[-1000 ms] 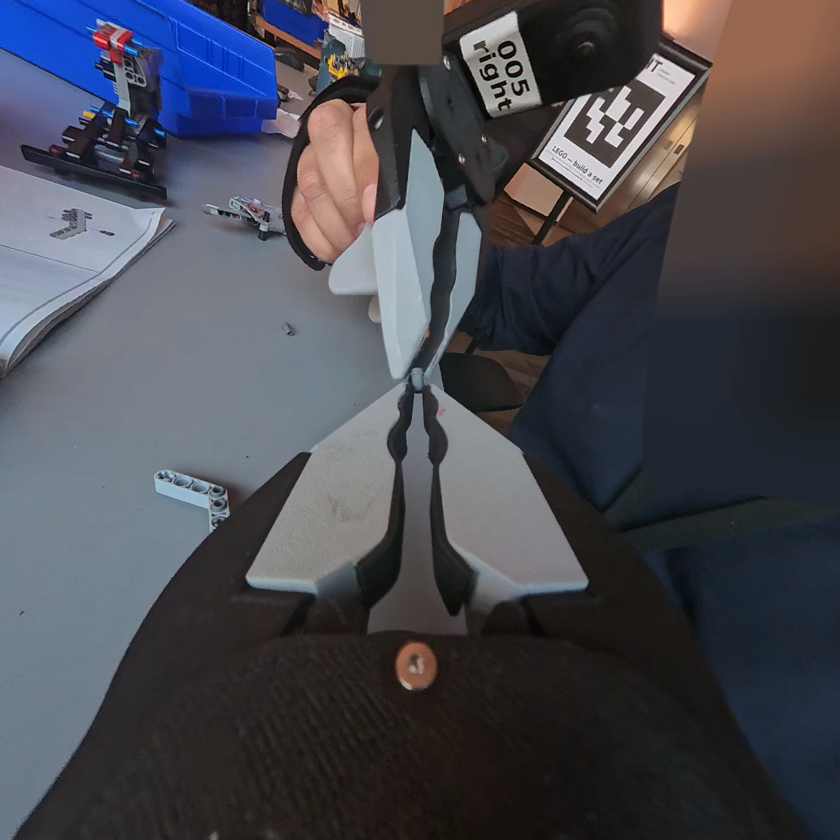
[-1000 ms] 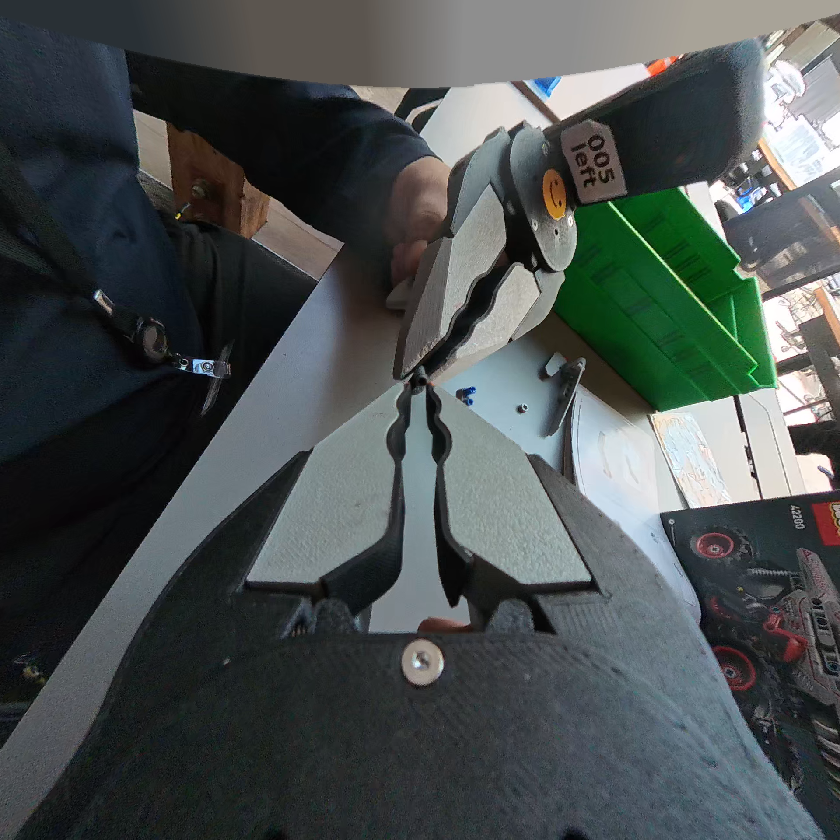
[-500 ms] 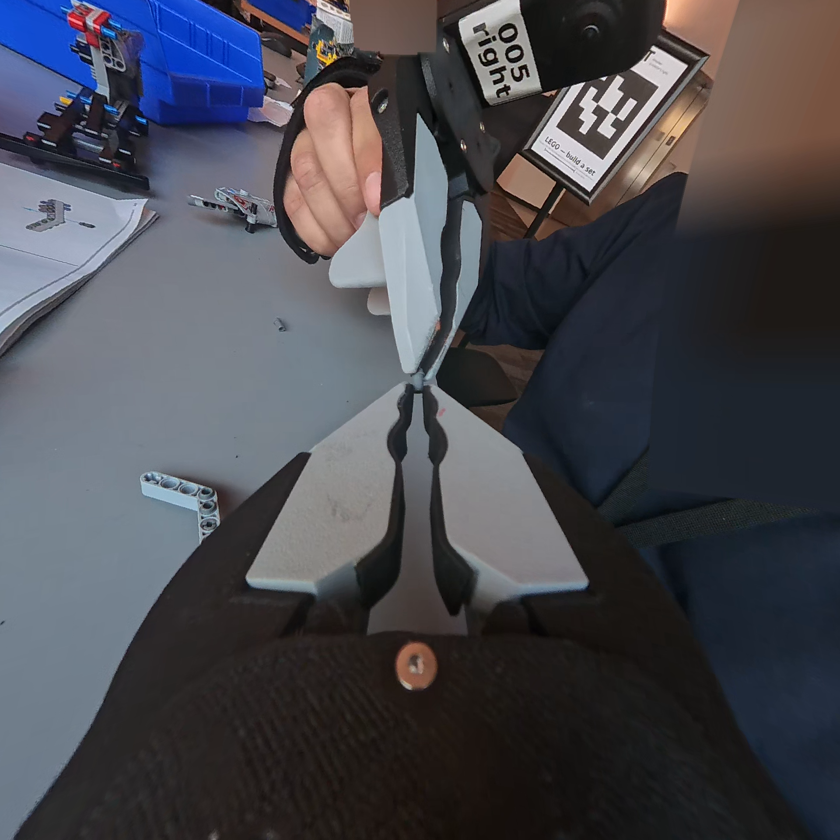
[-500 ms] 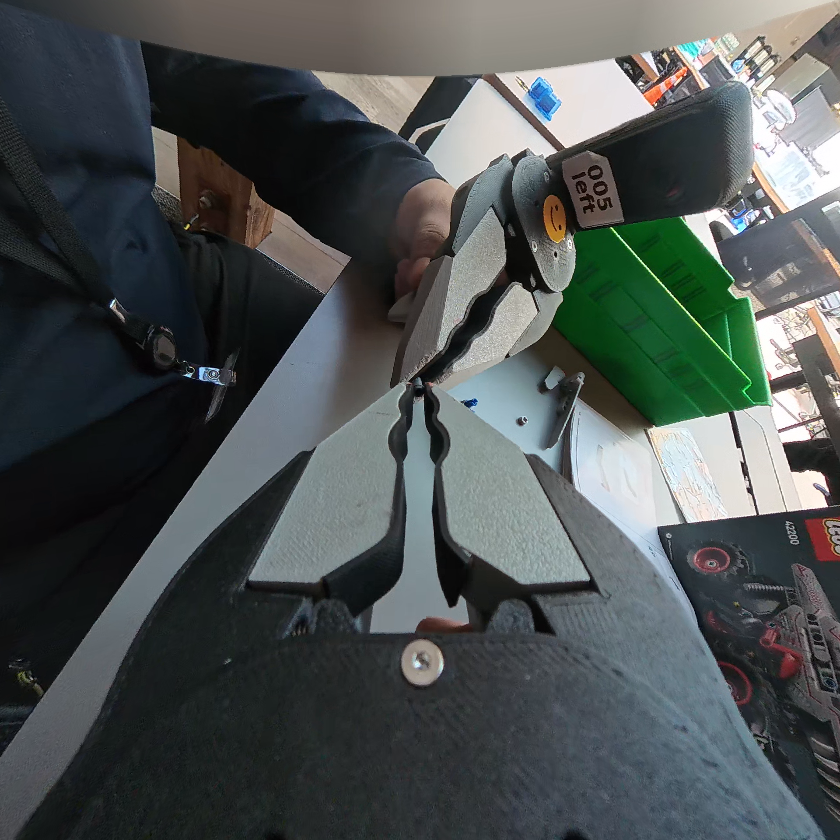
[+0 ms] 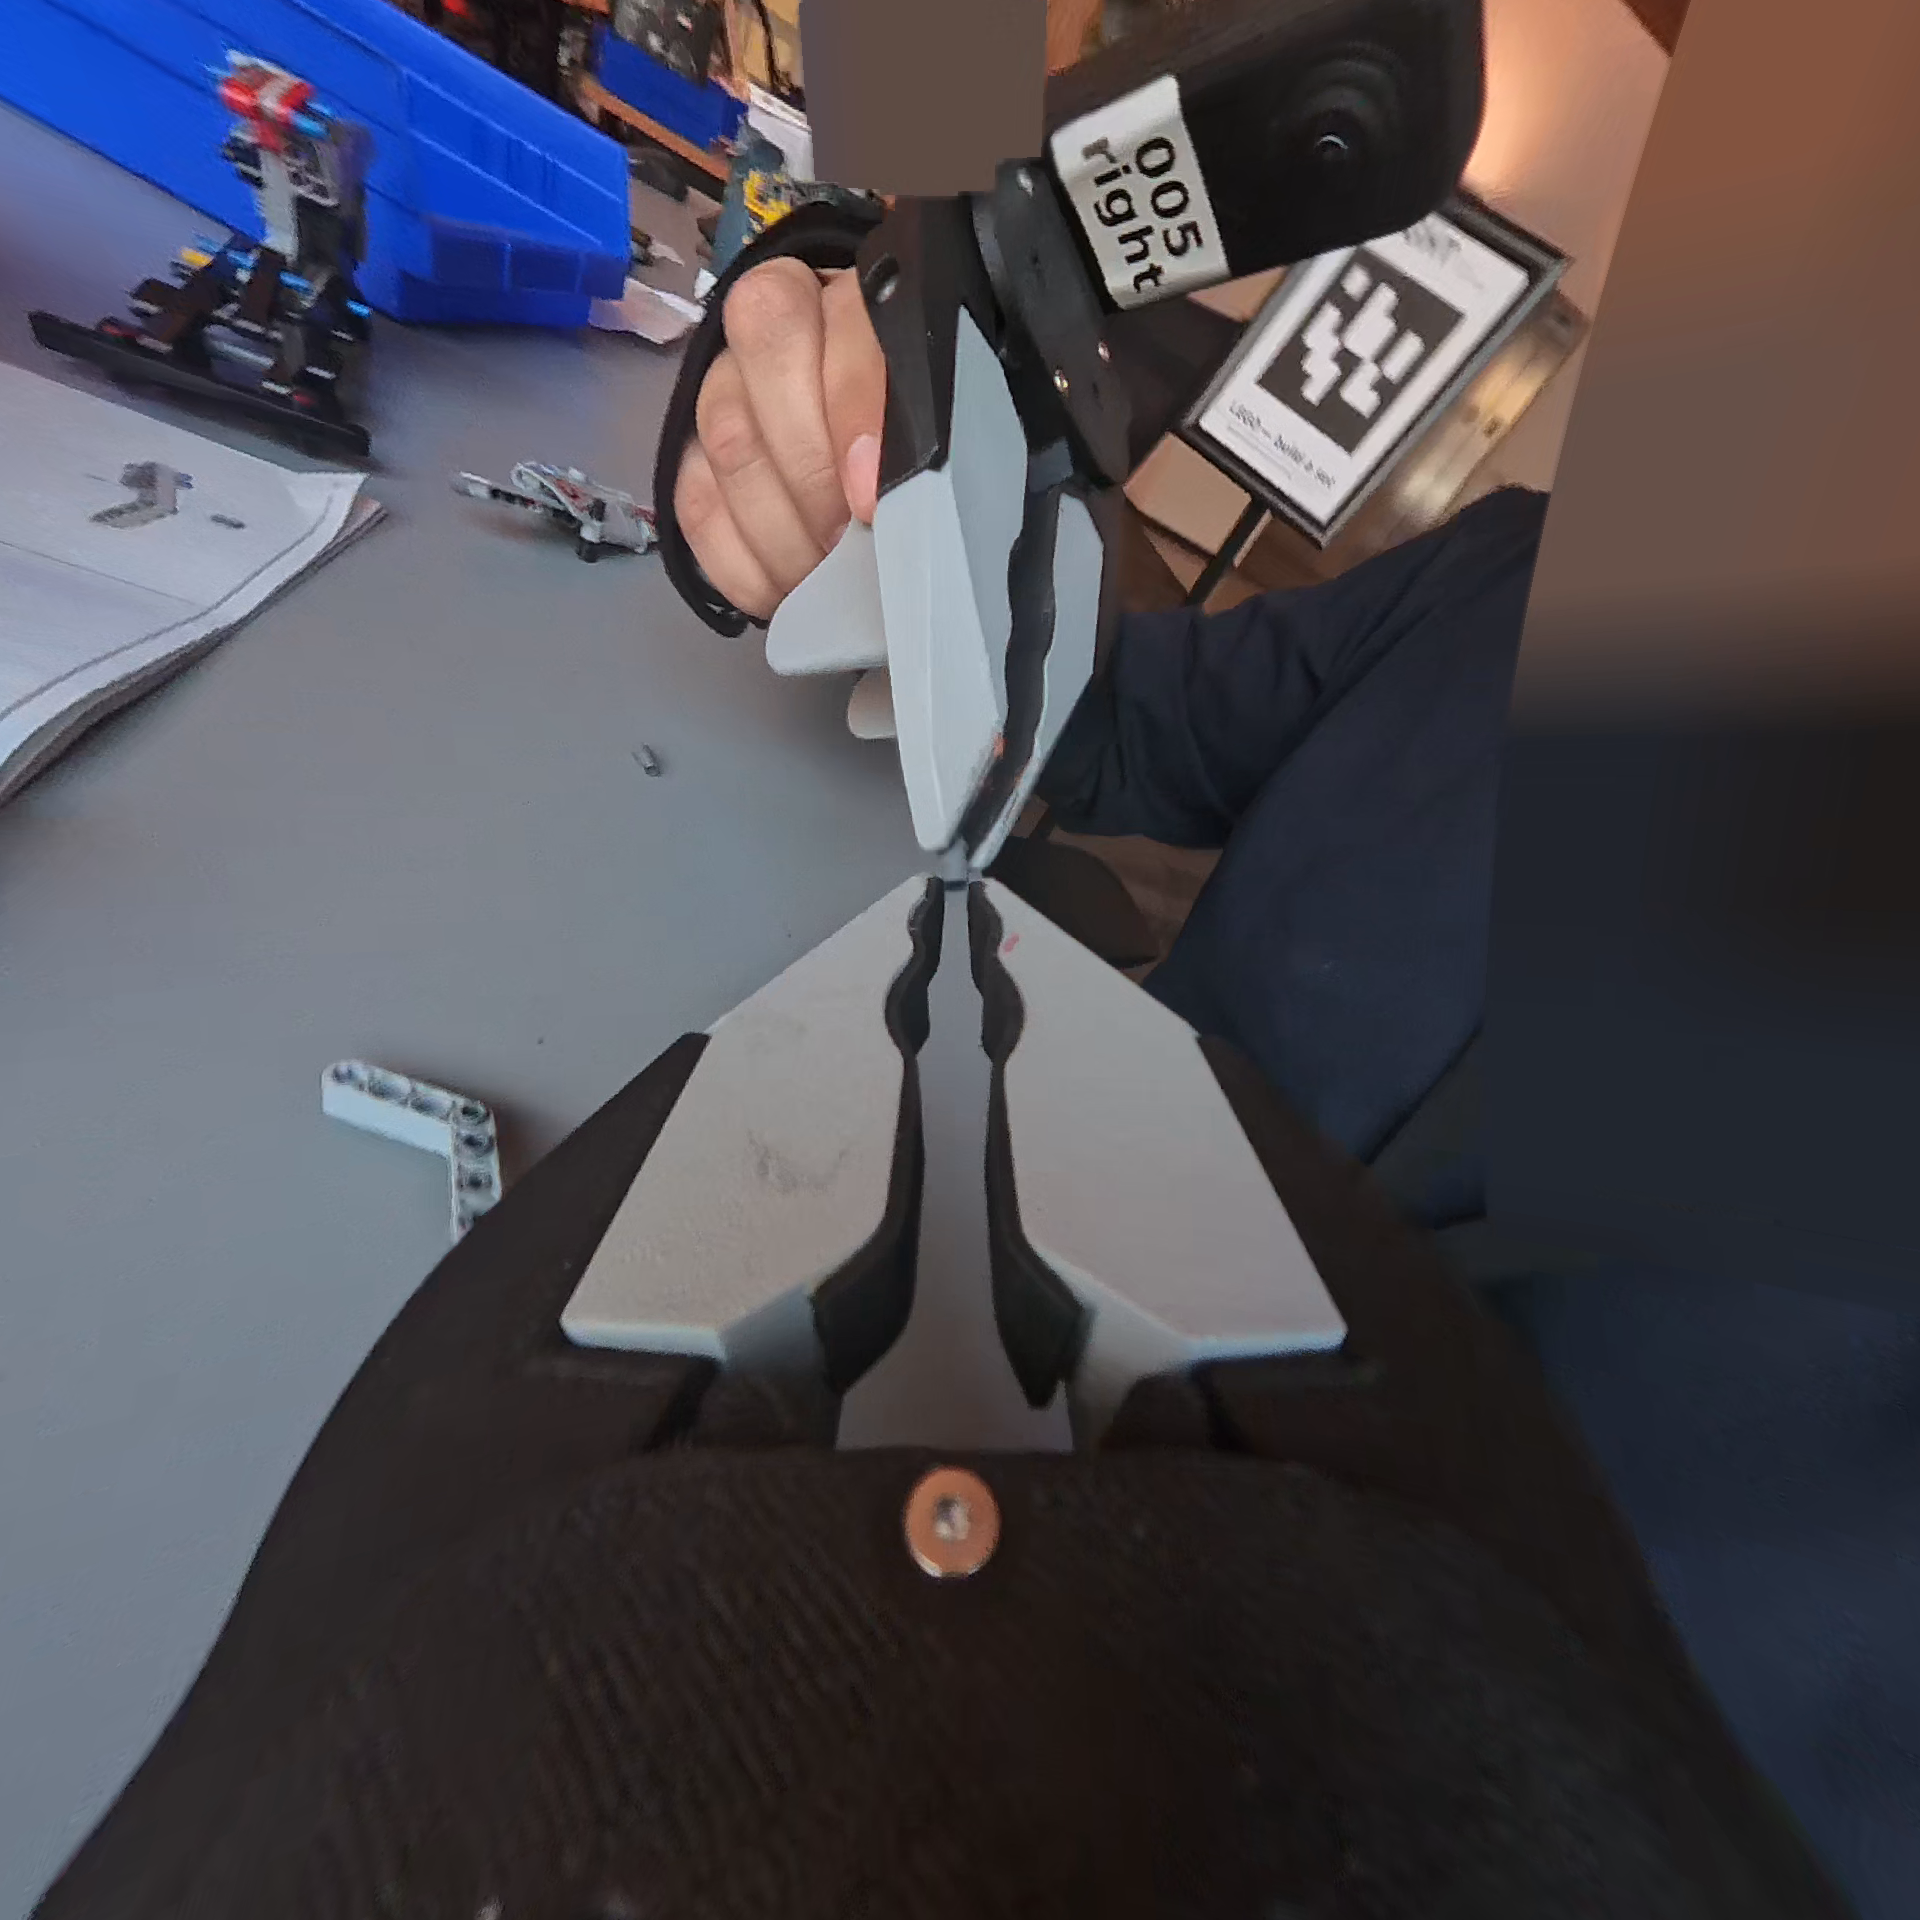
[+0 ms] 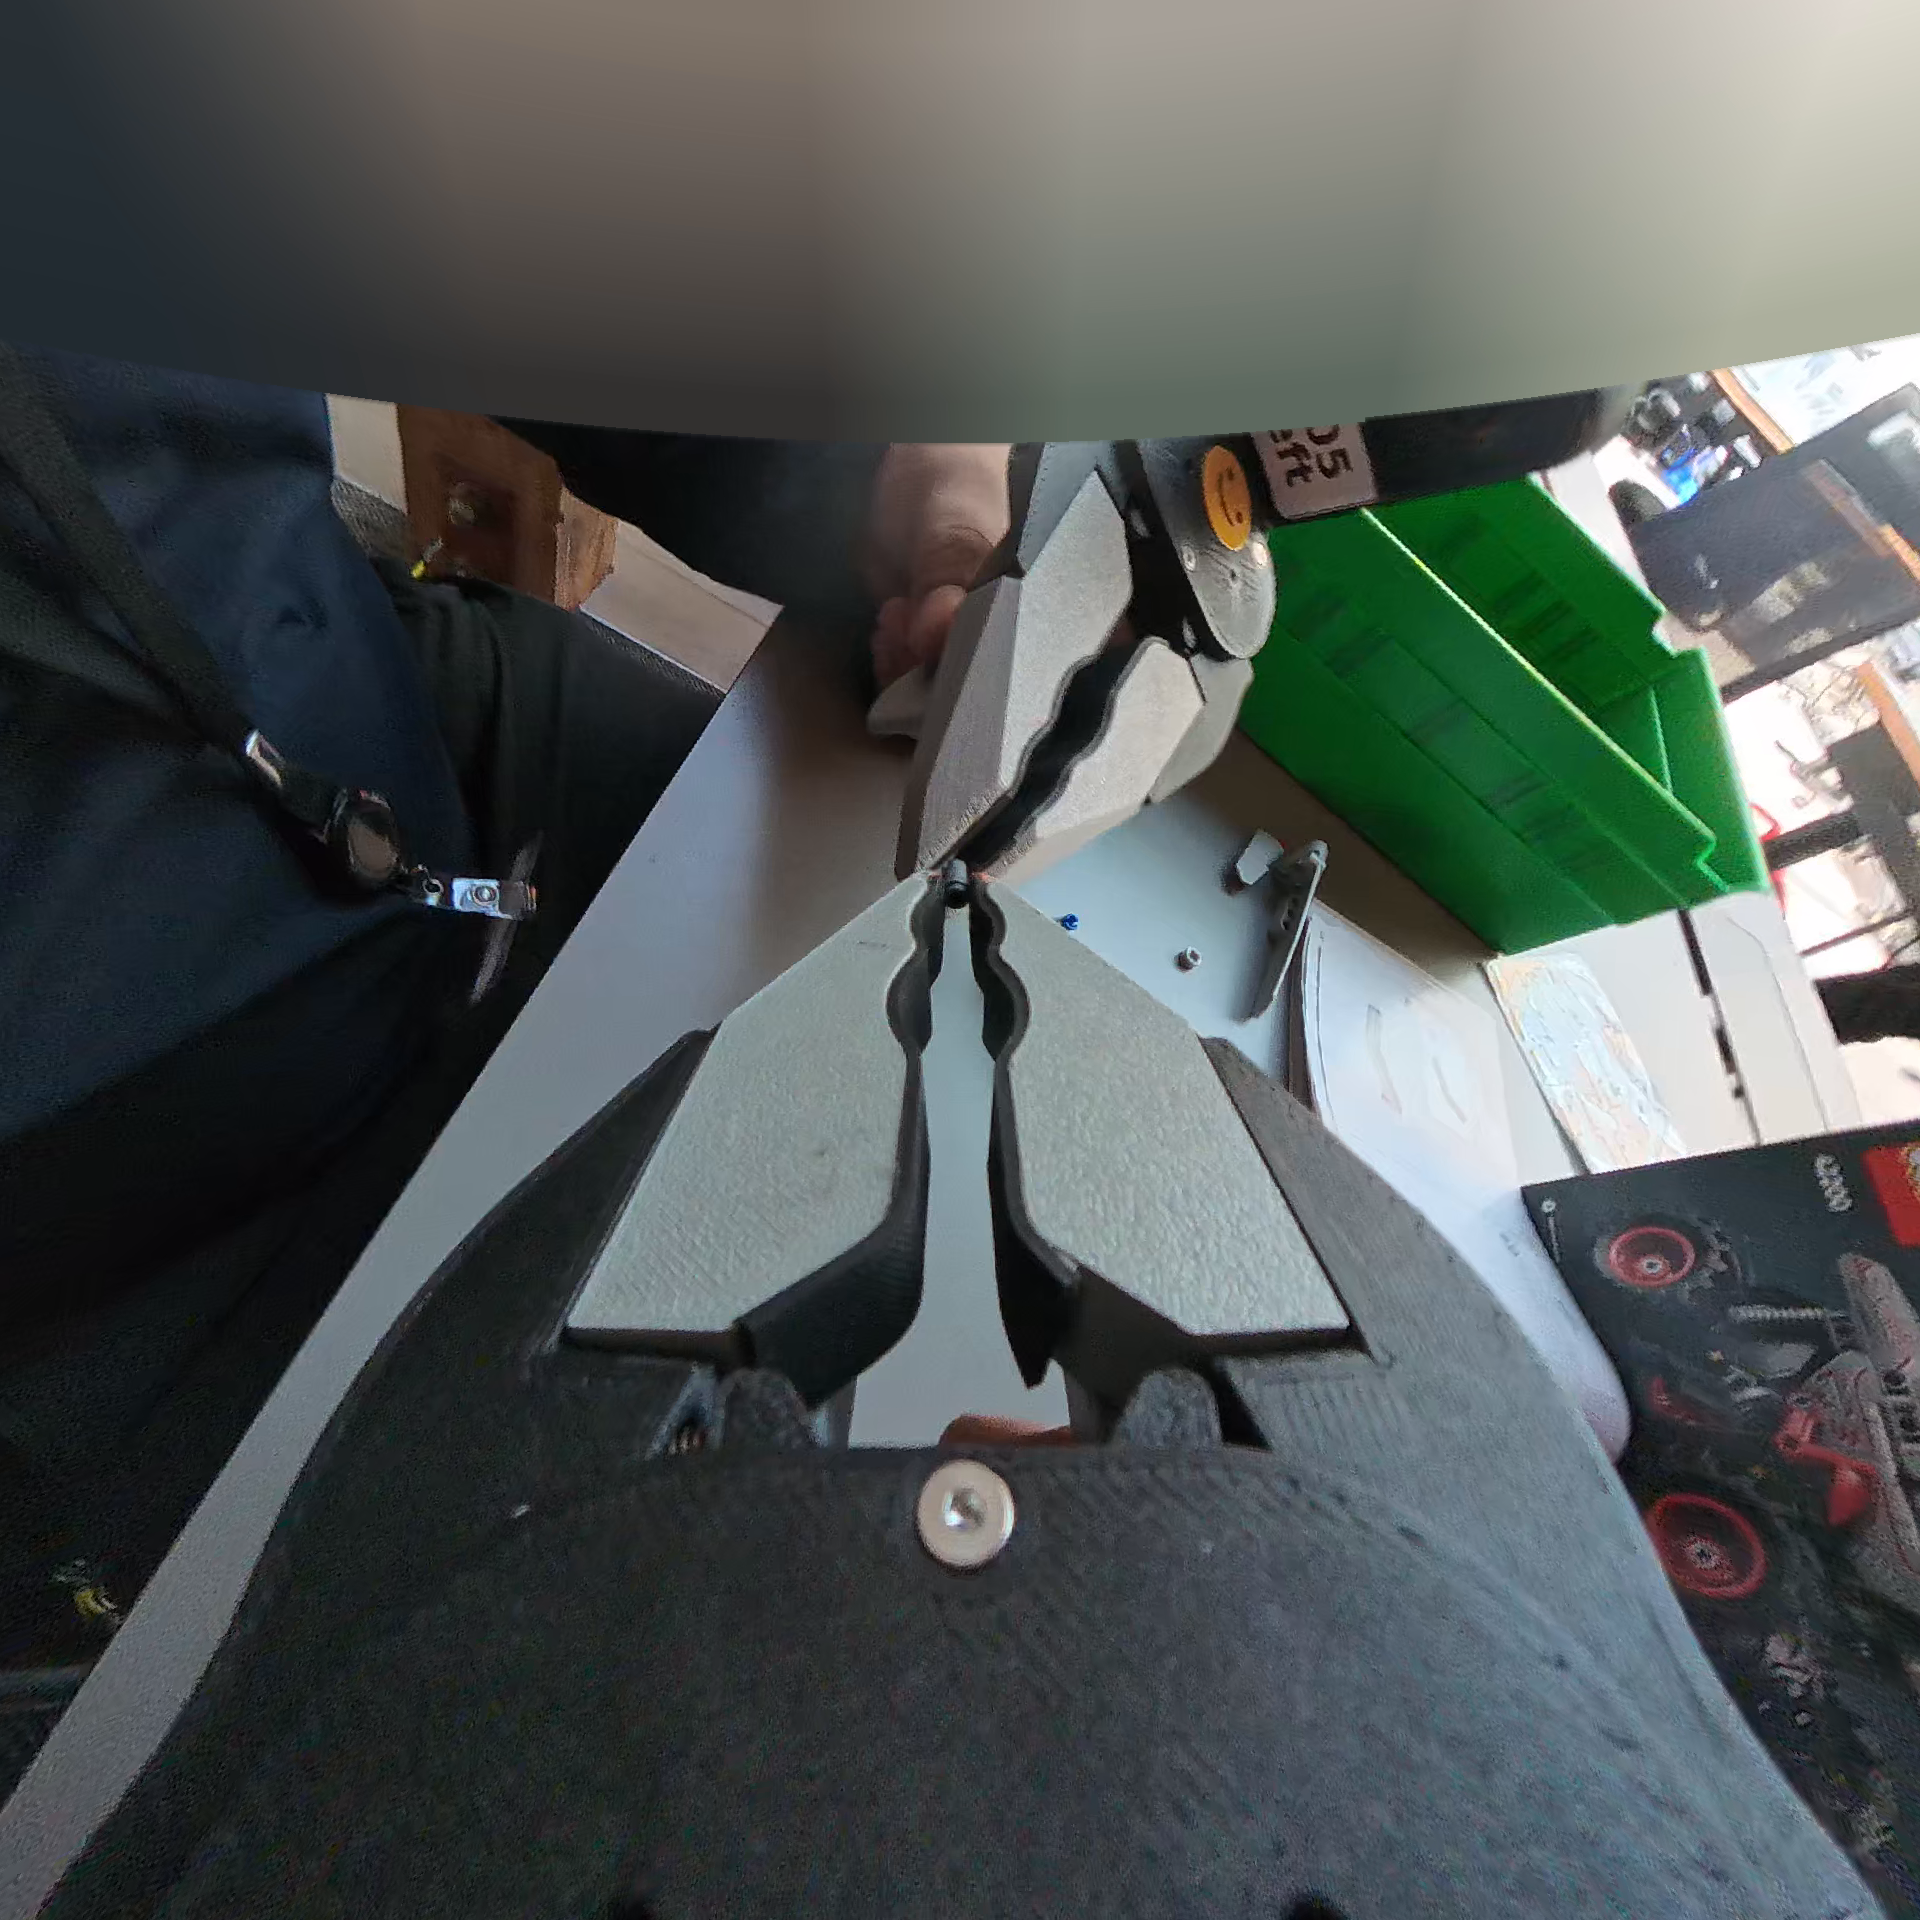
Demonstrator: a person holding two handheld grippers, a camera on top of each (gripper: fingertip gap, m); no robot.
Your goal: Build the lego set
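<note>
Both grippers meet tip to tip above the near edge of the grey table [image 5: 364, 883]. My left gripper [image 5: 951, 885] is shut on a tiny grey-and-dark pin [image 5: 951, 864]. My right gripper [image 5: 961, 844] comes down from above in the left wrist view, its jaws closed on the other end of the same pin. In the right wrist view, the right gripper [image 6: 956, 902] pinches the pin [image 6: 954, 883] and the left gripper [image 6: 961, 860] reaches in from above. I cannot tell whether the pin is one piece or two.
A grey L-shaped beam [image 5: 416, 1117], an open instruction booklet [image 5: 135, 582], a part-built model [image 5: 260, 291], a small sub-assembly [image 5: 561, 504] and a blue bin [image 5: 468, 187] are at the left. A green bin [image 6: 1507, 727], a dark beam [image 6: 1288, 925] and the set's box [image 6: 1766, 1351] are at the right. Both grippers' tips are close together, under 4 cm apart.
Both grippers stay shut and tip to tip on the pin. The pair has turned slightly, so the left gripper's handle sits higher in the right wrist view.
</note>
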